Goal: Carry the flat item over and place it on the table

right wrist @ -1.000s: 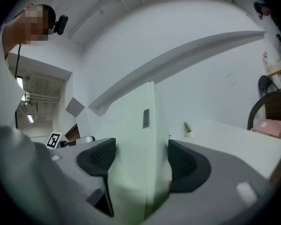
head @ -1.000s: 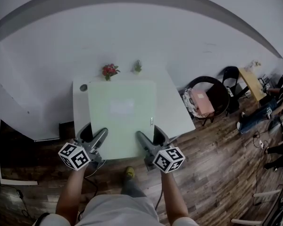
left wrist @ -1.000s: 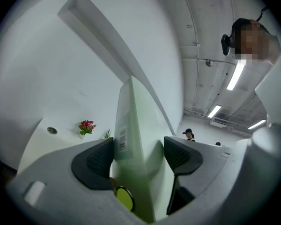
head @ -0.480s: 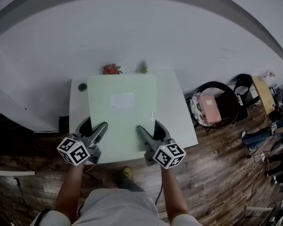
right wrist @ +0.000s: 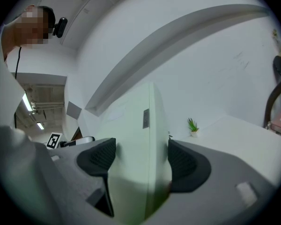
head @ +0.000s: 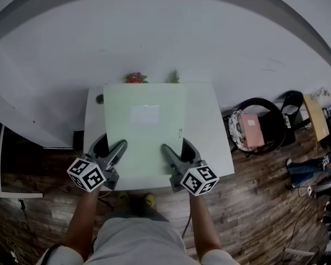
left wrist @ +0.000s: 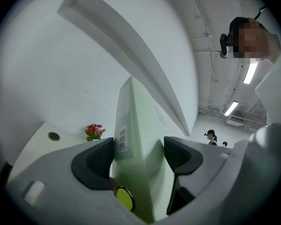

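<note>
A pale green flat board [head: 143, 142] with a white label hangs level over the white table [head: 209, 131], covering most of its left and middle. My left gripper [head: 110, 147] is shut on its near edge at the left, and my right gripper [head: 176, 148] is shut on the same edge further right. In the left gripper view the board [left wrist: 136, 139] stands edge-on between the pads of the left gripper [left wrist: 138, 156]. In the right gripper view the board [right wrist: 140, 149] fills the gap in the right gripper [right wrist: 141, 161].
Red flowers [head: 135, 78] and a small green plant [head: 174, 77] stand at the table's far edge against the white wall. A round grommet [head: 100, 99] sits at the far left corner. A black chair with a pink cushion [head: 248, 128] stands to the right on the wood floor.
The table and wall have come nearer in the head view. The board, still held by both grippers, now reaches over the table up to the flowers and plant.
</note>
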### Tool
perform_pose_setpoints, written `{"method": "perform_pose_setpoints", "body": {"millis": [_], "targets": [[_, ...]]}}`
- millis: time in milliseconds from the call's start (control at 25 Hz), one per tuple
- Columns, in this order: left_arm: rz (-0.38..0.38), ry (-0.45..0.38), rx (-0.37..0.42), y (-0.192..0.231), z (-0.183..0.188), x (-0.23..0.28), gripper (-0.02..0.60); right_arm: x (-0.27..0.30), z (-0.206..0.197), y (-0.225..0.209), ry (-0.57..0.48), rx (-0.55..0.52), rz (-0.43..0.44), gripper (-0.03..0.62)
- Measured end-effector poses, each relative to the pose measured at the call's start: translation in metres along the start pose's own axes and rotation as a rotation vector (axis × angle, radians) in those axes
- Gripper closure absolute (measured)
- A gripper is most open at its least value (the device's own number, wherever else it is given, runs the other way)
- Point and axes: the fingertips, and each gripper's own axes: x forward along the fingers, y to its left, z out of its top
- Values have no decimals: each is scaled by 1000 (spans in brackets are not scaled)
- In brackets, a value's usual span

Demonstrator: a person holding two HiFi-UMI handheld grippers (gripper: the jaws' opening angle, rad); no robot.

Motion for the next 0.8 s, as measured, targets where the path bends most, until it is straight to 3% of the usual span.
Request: {"method": "perform_pose_setpoints", "body": {"millis": [800], "targets": [[-8,40,-42,35,-7,-4,247,22,-22,5,36,26,-38,247]]}}
